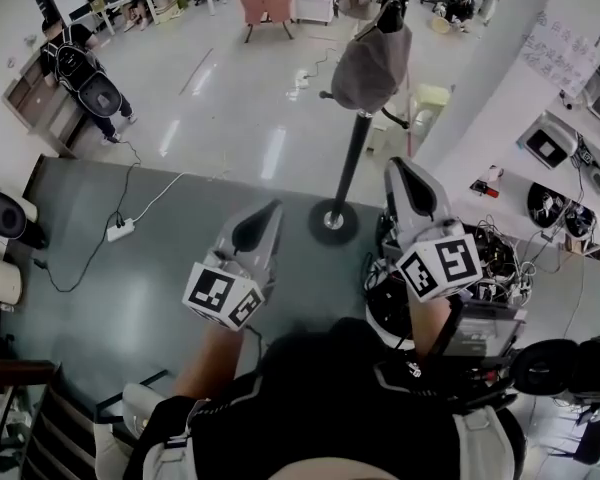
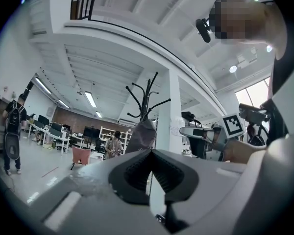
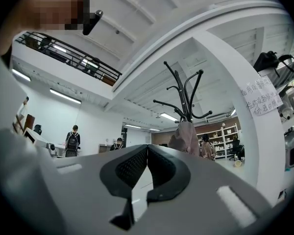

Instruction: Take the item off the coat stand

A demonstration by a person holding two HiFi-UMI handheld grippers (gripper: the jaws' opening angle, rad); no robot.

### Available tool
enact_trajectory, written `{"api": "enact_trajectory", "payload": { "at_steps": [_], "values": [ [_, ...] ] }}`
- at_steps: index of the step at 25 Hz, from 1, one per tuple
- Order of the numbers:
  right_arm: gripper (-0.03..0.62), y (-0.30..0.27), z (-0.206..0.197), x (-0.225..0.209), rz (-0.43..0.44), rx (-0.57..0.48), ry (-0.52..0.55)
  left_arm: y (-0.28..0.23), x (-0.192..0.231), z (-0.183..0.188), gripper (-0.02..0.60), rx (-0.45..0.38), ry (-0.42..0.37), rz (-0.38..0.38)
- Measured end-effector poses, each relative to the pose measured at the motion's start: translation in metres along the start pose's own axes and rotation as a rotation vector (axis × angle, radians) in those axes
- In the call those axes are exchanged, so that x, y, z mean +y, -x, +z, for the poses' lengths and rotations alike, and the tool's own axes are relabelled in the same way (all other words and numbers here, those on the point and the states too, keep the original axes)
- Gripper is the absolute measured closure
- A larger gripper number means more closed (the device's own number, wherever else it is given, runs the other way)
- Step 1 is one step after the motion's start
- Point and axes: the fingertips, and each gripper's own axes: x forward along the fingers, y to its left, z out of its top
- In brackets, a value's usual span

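Head view steeply down; both gripper views low, slightly upward; coat stand (image 1: 352,158) common to all.

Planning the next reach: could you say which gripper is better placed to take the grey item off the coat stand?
Likely right. In the head view the right gripper sits nearer the grey item on the coat stand; the left gripper is farther back. Both are shut.

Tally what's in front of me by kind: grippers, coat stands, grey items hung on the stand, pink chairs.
Grippers: 2, left gripper and right gripper
Coat stand: 1
Grey item hung on it: 1
Pink chair: 1
Total: 5
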Motion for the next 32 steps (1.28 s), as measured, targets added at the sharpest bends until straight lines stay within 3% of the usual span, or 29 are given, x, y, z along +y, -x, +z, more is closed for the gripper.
{"api": "enact_trajectory", "payload": {
  "at_steps": [8, 17, 27, 32],
  "values": [
    [0.577, -0.027, -0.003, -0.013, 0.014, -0.007, 0.004, -0.016, 0.019, -0.002, 0.565, 0.009, 0.017, 0.031],
    [0.451, -0.055, -0.001, -0.049, 0.002, -0.025, -0.013, -0.047, 0.031, 0.005, 0.565, 0.007, -0.002, 0.047],
    [0.362, -0.079, -0.007, -0.087, -0.003, -0.012, -0.024, -0.084, 0.037, 0.009, 0.565, 0.0, -0.013, 0.061],
    [0.35, -0.089, -0.01, -0.103, 0.0, -0.001, -0.024, -0.099, 0.038, 0.008, 0.565, -0.003, -0.03, 0.057]
  ]
}}
